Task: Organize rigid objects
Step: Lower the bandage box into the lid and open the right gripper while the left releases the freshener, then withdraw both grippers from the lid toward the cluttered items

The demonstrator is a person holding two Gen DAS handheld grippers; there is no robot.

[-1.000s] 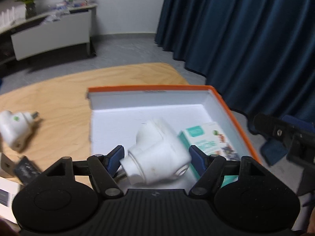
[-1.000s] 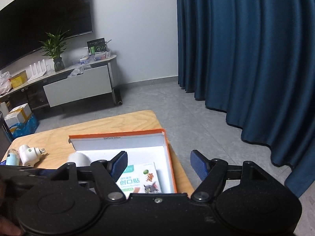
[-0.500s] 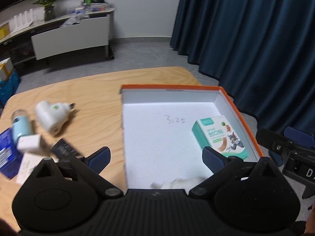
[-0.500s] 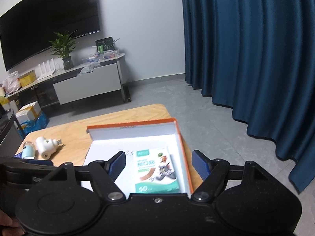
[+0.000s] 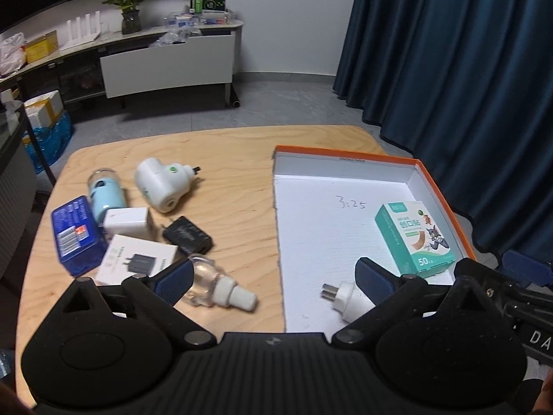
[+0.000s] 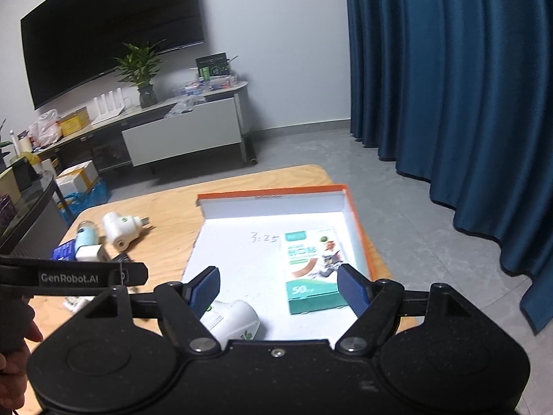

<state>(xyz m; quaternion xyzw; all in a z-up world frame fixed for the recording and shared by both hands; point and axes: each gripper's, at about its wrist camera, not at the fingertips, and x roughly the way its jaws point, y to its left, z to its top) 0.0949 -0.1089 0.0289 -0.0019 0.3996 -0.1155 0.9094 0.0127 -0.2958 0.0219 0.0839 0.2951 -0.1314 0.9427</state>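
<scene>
**Wooden table half sorted, orange-rimmed box filling up**

Wood-grain table (image 5: 235,180) carries everything, and the orange-rimmed box (image 5: 345,159) on it serves as the landmark. Its white floor is the collecting place, which is probably why two items already lie inside: a teal plaster carton (image 5: 413,238) against the box's right wall, and a white plug-in device (image 6: 231,318) near the box's nearest edge, laid on its side.

Outside the box's left wall waits the unsorted cluster: a second white plug-in device (image 5: 162,183), a blue packet (image 5: 74,235), a white charger carton (image 5: 136,259), a pale blue bottle (image 5: 103,193), a clear bottle with a white cap (image 5: 217,287), a white charger cube (image 5: 126,223) and a black battery (image 5: 188,235).

The left gripper (image 5: 273,276) has its jaws spread wide with nothing pressed between the pads, straddling the box's left wall. The right gripper (image 6: 278,288) hovers over the box's near end, jaws well apart and gripping nothing.

Only the left wrist view lays out the whole cluster and the boxed device's metal prongs; only the right wrist view shows that device's rounded body and green-printed label, plus the left gripper's handle reaching in from the left.
</scene>
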